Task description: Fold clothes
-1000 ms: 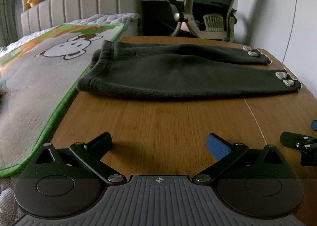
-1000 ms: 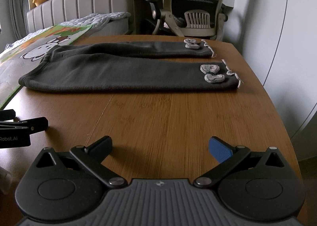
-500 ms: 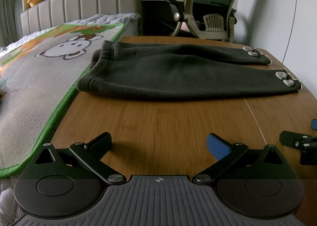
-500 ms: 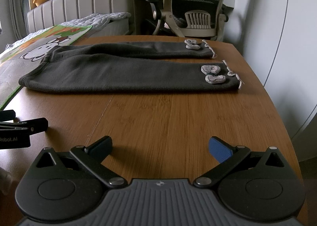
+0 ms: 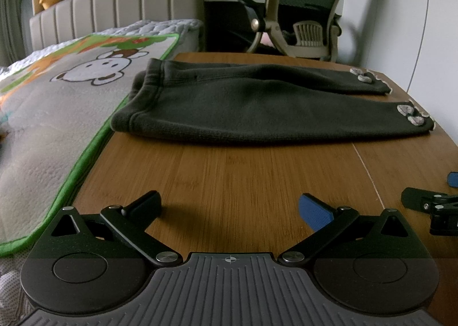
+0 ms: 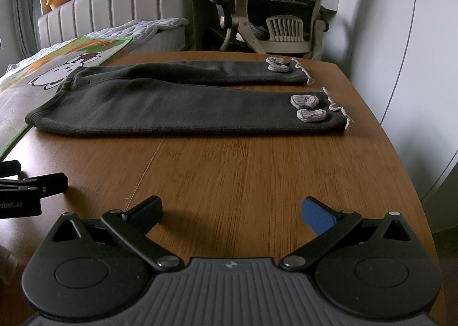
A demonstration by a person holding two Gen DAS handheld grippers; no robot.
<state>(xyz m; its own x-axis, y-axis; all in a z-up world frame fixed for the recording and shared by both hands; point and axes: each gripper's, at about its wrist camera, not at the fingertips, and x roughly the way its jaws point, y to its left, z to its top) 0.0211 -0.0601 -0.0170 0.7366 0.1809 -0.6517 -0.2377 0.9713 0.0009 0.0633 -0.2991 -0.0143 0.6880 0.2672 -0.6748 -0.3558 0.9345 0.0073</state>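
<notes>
My left gripper (image 5: 229, 208) sits at the bottom of its frame with both black arms splayed wide and nothing between them, one dark pad at lower left and one blue pad at lower right. My right gripper (image 6: 232, 210) is spread just as wide and just as empty in its own view. Compared with the frames half a second and a second back, I see no shift in either tool or in the cloth (everything lines up as before).

Beyond the fingers lies bare grain of the brown bamboo-pattern wooden table (image 5: 243, 171). Across the middle of both frames the dark grey fleece trousers (image 5: 257, 108) lie flat, waistband toward the left, the two legs running to the right, each cuff carrying small pale grey bows (image 6: 306, 107) and a light trim. The trousers are well apart from both grippers.

At the left edge a cartoon-monkey blanket with a green border (image 5: 71, 114) butts against the table. In the upper middle a beige mesh office chair (image 6: 283, 2) stands behind the table.
</notes>
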